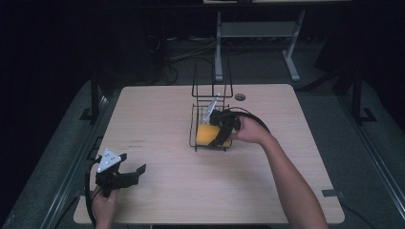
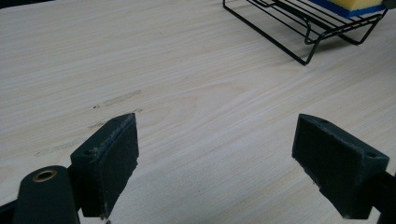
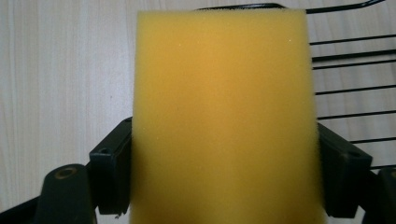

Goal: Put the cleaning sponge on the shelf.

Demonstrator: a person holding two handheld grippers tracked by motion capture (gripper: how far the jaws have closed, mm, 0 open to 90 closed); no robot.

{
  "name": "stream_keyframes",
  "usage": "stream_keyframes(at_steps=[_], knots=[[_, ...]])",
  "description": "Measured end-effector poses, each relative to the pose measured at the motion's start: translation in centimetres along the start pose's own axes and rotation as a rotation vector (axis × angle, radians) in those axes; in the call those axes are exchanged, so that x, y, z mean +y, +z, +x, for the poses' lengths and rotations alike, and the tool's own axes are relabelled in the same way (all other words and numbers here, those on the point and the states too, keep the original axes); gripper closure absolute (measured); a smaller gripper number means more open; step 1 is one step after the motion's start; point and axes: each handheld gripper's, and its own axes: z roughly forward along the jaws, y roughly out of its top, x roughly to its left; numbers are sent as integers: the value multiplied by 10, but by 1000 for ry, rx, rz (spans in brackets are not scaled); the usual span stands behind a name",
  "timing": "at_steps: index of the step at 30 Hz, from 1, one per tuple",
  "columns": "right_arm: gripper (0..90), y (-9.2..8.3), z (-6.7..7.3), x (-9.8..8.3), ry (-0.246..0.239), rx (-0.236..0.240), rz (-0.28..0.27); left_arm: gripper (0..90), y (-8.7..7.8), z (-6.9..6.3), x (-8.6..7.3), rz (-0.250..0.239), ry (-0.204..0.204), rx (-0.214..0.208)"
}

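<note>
Right claw on sponge at the wire rack, left claw idle and wide open.

Right claw (image 1: 223,130) has its jaws pressed on the two long sides of the yellow sponge (image 3: 224,121), so the sponge sits between the jaws and its long axis runs straight ahead of the claw, out past the jaw tips. In the high view the sponge (image 1: 207,135) lies in the low front part of the black wire rack (image 1: 210,98); whether it rests on the wires or hangs just above them I cannot tell. Rack wires show ahead and to one side of the right claw, bare counter (image 3: 60,70) on the other side. Left claw (image 1: 130,172) hovers over the counter near the person's edge, jaws spread wide, holding nothing, rack well apart ahead of it. Right hand is clearly the nearer one; next move likely turns on release or lift along that long axis.
</note>
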Motion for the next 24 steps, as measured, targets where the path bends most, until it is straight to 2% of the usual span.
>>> stream_keyframes(at_steps=[2, 5, 13, 14, 16, 20, 24], knots=[[214, -1, -2, 3, -4, -8, 9, 140, 0, 0, 0, 0, -2, 1], [214, -3, -6, 5, -3, -2, -18, 140, 0, 0, 0, 0, -5, 0], [214, 0, -16, 9, 3, -21, 30, 141, 0, 0, 0, -1, -4, -2], [214, -1, -20, 8, 21, -28, -1, 141, 1, -1, 0, -3, -4, 0], [214, 0, -22, 8, 27, -25, -6, 141, 1, -1, 0, -3, -4, 0], [214, 10, -27, 6, 27, -17, 26, 141, 1, -1, 0, 1, -3, -3], [213, 18, -28, 8, 23, -10, 19, 141, 1, 0, 0, 4, -3, -2]])
